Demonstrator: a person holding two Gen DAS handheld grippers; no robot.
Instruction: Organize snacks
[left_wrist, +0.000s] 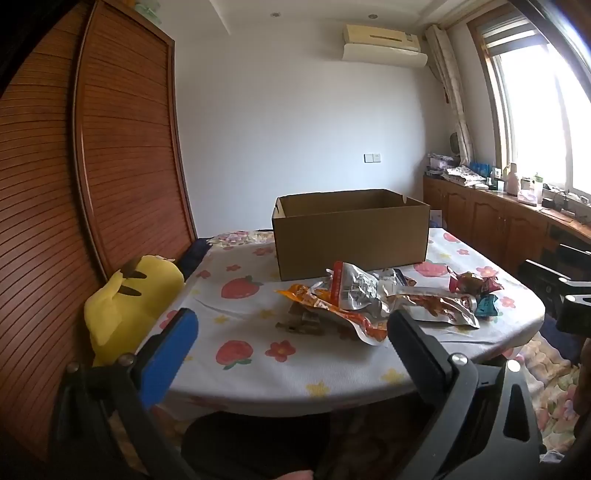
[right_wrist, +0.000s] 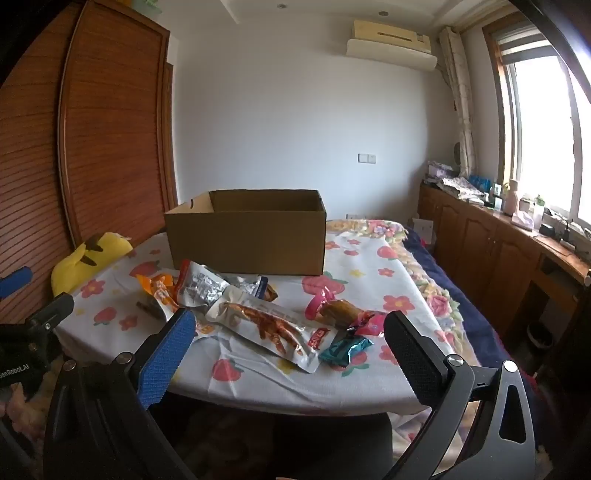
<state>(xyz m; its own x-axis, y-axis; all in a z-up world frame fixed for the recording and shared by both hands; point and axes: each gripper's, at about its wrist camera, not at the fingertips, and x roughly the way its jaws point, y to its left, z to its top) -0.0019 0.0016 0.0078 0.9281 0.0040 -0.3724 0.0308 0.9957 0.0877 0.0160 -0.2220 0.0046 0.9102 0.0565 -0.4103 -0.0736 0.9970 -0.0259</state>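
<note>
An open cardboard box (left_wrist: 351, 232) (right_wrist: 247, 236) stands at the back of a table with a strawberry-print cloth (left_wrist: 258, 325) (right_wrist: 369, 266). In front of it lies a heap of snack packets: a silver pouch (left_wrist: 354, 291) (right_wrist: 201, 290), an orange packet (left_wrist: 321, 306) (right_wrist: 159, 291), a clear packet of chicken feet (right_wrist: 273, 330), a pink-wrapped bun (right_wrist: 338, 310) and a teal sweet (right_wrist: 343, 349). My left gripper (left_wrist: 291, 328) hangs open before the table's near edge, nothing between its fingers. My right gripper (right_wrist: 288, 328) is open too, short of the packets.
A yellow plush toy (left_wrist: 129, 306) (right_wrist: 88, 258) lies at the table's left, against a wooden louvred wardrobe (left_wrist: 110, 147). Low wooden cabinets (right_wrist: 491, 243) with clutter run under the window on the right. A bed with a floral cover (right_wrist: 436, 295) lies right of the table.
</note>
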